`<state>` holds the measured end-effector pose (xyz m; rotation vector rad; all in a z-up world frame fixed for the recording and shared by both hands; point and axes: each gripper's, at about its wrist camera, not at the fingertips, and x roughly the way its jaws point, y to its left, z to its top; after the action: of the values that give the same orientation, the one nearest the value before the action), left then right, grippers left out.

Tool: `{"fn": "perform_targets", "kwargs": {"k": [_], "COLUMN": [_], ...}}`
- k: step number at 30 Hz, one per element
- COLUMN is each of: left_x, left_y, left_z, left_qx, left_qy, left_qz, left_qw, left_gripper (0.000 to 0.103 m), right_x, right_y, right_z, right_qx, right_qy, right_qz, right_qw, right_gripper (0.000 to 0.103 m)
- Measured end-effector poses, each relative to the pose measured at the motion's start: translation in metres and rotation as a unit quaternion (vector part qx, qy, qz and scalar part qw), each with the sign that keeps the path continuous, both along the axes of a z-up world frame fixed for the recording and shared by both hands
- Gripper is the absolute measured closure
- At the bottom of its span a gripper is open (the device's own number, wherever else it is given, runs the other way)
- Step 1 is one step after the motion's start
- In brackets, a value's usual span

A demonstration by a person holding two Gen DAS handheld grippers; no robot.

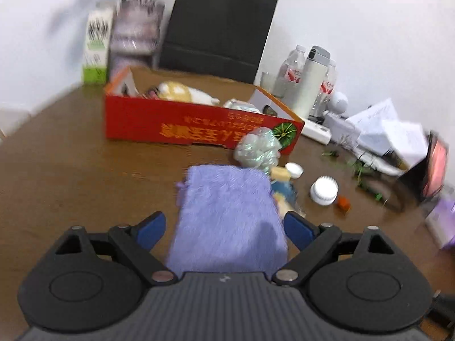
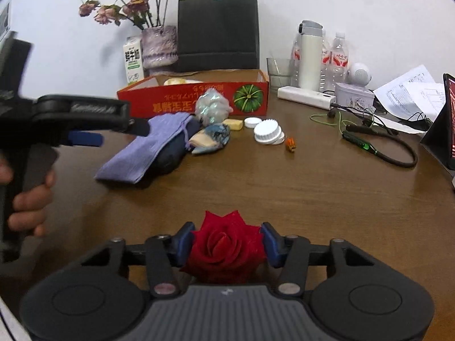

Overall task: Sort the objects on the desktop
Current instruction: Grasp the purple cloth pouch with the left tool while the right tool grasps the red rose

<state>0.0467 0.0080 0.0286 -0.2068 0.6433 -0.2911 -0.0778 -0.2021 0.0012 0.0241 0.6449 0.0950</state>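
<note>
Between my right gripper's [image 2: 227, 241] blue fingers [image 2: 184, 243] sits a red rose [image 2: 226, 251], pinched from both sides just above the brown table [image 2: 312, 193].

My left gripper [image 1: 224, 228] has its fingers [image 1: 152, 227] spread wide, with a purple towel [image 1: 227, 216] running between them. I cannot tell whether either pad touches the cloth. In the right wrist view the towel drapes over a dark bundle [image 2: 173, 150], and the left gripper hangs above its near end.

Just past the towel lies a blue and cream cloth lump [image 2: 212, 140], then a yellow block [image 2: 233, 124], and a crinkled bag of pale green stuff [image 2: 212, 106] touching the front of the red cardboard box [image 2: 199, 101]. To the right of these are two white lids [image 2: 267, 132], stacked and offset, a smaller white cap [image 2: 252, 122], and a small orange piece [image 2: 290, 144] on its own.

The box stands open, with pale soft items [image 1: 182, 92] inside. Behind it are a black paper bag [image 2: 217, 28], a vase of dried roses [image 2: 157, 47] and a milk carton [image 2: 133, 59]. Farther right stand a white flask [image 2: 310, 56], water bottles [image 2: 338, 56] and a glass [image 2: 278, 71].
</note>
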Motion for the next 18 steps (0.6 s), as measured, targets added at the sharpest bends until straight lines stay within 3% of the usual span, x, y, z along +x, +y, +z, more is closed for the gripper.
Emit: {"fn": "perform_targets", "kwargs": {"k": [2, 4, 5, 6, 8, 11, 12, 18], "left_x": [0.02, 0.029, 0.028, 0.025, 0.018, 0.01, 0.008, -0.039], "left_y": [-0.001, -0.004, -0.004, -0.003, -0.002, 0.006, 0.009, 0.043], "left_z": [-0.007, -0.014, -0.014, -0.012, -0.008, -0.007, -0.006, 0.029], "left_qx": [-0.02, -0.021, -0.03, -0.03, -0.023, -0.043, -0.043, -0.086], "left_qy": [0.025, 0.047, 0.045, 0.041, 0.031, 0.025, 0.027, -0.013], "left_qz": [-0.007, -0.009, -0.008, -0.004, -0.001, -0.01, -0.007, 0.004], "left_qw": [0.9995, 0.9986, 0.9985, 0.9987, 0.9993, 0.9987, 0.9987, 0.9962], "left_gripper": [0.019, 0.041, 0.047, 0.062, 0.07, 0.081, 0.095, 0.099], "right_x": [0.01, 0.018, 0.021, 0.024, 0.027, 0.03, 0.031, 0.024], "right_y": [-0.003, -0.007, -0.008, -0.011, -0.01, -0.006, -0.004, 0.001], "right_z": [0.002, 0.005, 0.006, 0.007, 0.007, 0.002, 0.0, 0.014], "right_qx": [-0.005, -0.003, 0.002, 0.004, 0.003, 0.002, -0.002, 0.002], "right_qy": [0.004, 0.002, 0.001, 0.001, 0.001, 0.008, 0.008, -0.012], "right_qz": [-0.008, -0.014, -0.016, -0.017, -0.015, -0.005, -0.003, 0.002], "right_qw": [1.0, 1.0, 1.0, 1.0, 1.0, 1.0, 1.0, 1.0], "right_gripper": [0.057, 0.057, 0.057, 0.057, 0.057, 0.057, 0.058, 0.063]}}
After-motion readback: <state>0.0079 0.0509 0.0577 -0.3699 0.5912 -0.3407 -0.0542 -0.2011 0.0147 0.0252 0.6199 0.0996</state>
